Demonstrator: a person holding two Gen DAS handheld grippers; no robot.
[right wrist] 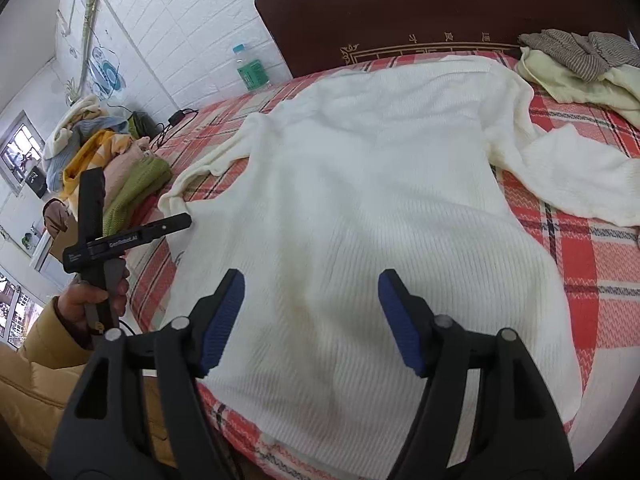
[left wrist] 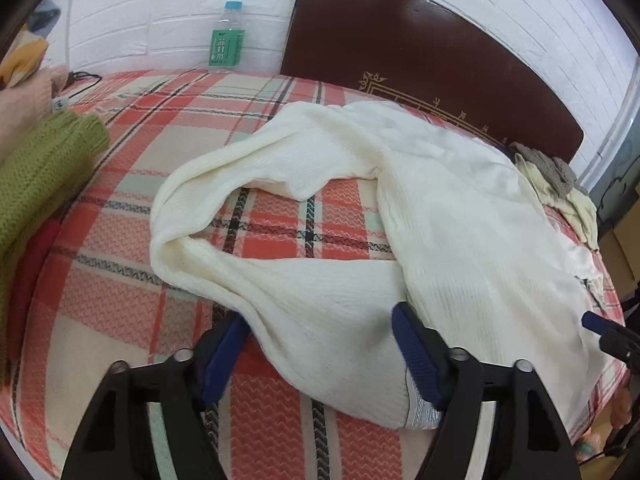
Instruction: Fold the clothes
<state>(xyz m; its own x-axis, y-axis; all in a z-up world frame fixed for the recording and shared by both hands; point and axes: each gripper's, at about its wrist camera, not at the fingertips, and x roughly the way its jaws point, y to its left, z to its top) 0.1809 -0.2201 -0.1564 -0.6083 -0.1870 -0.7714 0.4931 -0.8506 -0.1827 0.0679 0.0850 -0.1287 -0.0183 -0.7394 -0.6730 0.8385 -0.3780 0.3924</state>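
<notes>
A cream knitted sweater (left wrist: pixel 440 208) lies spread on the plaid bed, body toward the near edge; its left sleeve (left wrist: pixel 224 196) loops back on itself. It also shows in the right wrist view (right wrist: pixel 360 200), with its other sleeve (right wrist: pixel 580 176) lying out to the right. My left gripper (left wrist: pixel 320 324) is open, its blue pads straddling the sweater's lower left hem. My right gripper (right wrist: pixel 312 284) is open and empty, hovering over the sweater's lower body. The right gripper's tip (left wrist: pixel 596 322) also shows at the right edge of the left wrist view.
A pile of clothes, green sweater (left wrist: pixel 36 176) on top, lies at the bed's left side (right wrist: pixel 132 176). Beige and grey garments (right wrist: pixel 580 64) lie at the far right. A water bottle (left wrist: pixel 227 36) stands by the white wall. A dark headboard (left wrist: pixel 400 40) stands behind.
</notes>
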